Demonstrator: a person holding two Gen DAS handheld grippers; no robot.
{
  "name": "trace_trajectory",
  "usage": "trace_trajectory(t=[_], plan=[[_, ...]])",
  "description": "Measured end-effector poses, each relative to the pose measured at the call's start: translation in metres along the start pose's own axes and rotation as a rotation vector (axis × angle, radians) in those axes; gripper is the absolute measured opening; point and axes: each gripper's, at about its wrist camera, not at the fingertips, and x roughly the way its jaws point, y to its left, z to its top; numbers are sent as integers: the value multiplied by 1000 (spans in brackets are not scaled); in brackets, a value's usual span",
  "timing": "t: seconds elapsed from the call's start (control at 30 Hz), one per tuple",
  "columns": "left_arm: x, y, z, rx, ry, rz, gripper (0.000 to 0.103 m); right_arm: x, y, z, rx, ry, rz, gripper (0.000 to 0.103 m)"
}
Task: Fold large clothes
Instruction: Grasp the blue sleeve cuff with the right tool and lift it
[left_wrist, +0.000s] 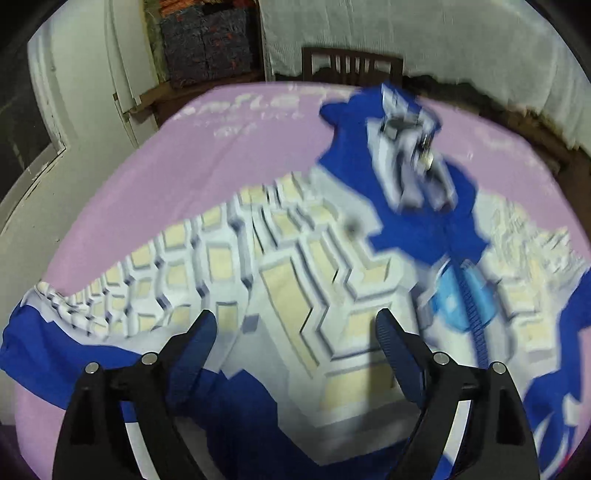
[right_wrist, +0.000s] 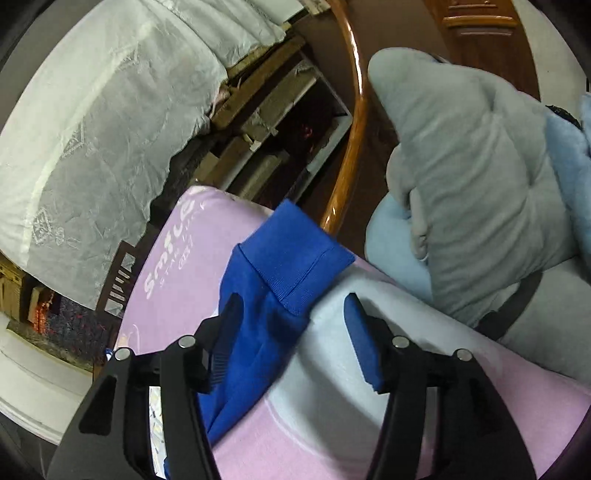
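A large sweatshirt (left_wrist: 295, 258) with a white and cream block print and blue sleeves lies spread on a pink bed sheet (left_wrist: 221, 147). My left gripper (left_wrist: 295, 315) hovers just over the printed body, jaws wide open and nothing between them. My right gripper (left_wrist: 413, 162) shows blurred at the far side, over a blue sleeve (left_wrist: 424, 229). In the right wrist view the right gripper (right_wrist: 291, 301) is open. The blue sleeve (right_wrist: 258, 332) with its ribbed cuff (right_wrist: 295, 251) lies between the fingers, close to the left finger (right_wrist: 225, 332); the pads do not press on it.
A grey plush toy (right_wrist: 472, 177) and a curved wooden bed rail (right_wrist: 354, 129) stand right beyond the cuff. A white lace cloth (right_wrist: 92, 129) hangs at the far side, with a dark wooden chair (left_wrist: 351, 68) behind the bed. A blurred light blue object (left_wrist: 461, 295) lies on the sweatshirt.
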Motion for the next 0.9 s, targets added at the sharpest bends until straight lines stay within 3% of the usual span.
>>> trace_trajectory(t=[0.1,0.17,0.2,0.3,0.43,0.53,0.9], plan=[[1,10,1,-41,2,-22,95,15,7,8,-53,-11,-17,56],[3,13,2,-50,9,-32,96,22,5,10,-52,-31,13,40],[3,14,2,-50,10,-33,96,25,2,9,-49,-31,30,18],[0,14,0,-36,-1,-17,96,25,7,12,-80,-45,55,9],[-18,20,1,-26,-68,36,96,-1,28,7,-155,-96,111,7],[-24,27,3,-40,-76,29,96,-14,56,-7,-222,-96,159,7],[-38,36,8,-64,-80,-17,96,-34,190,-106,-550,21,287,6]])
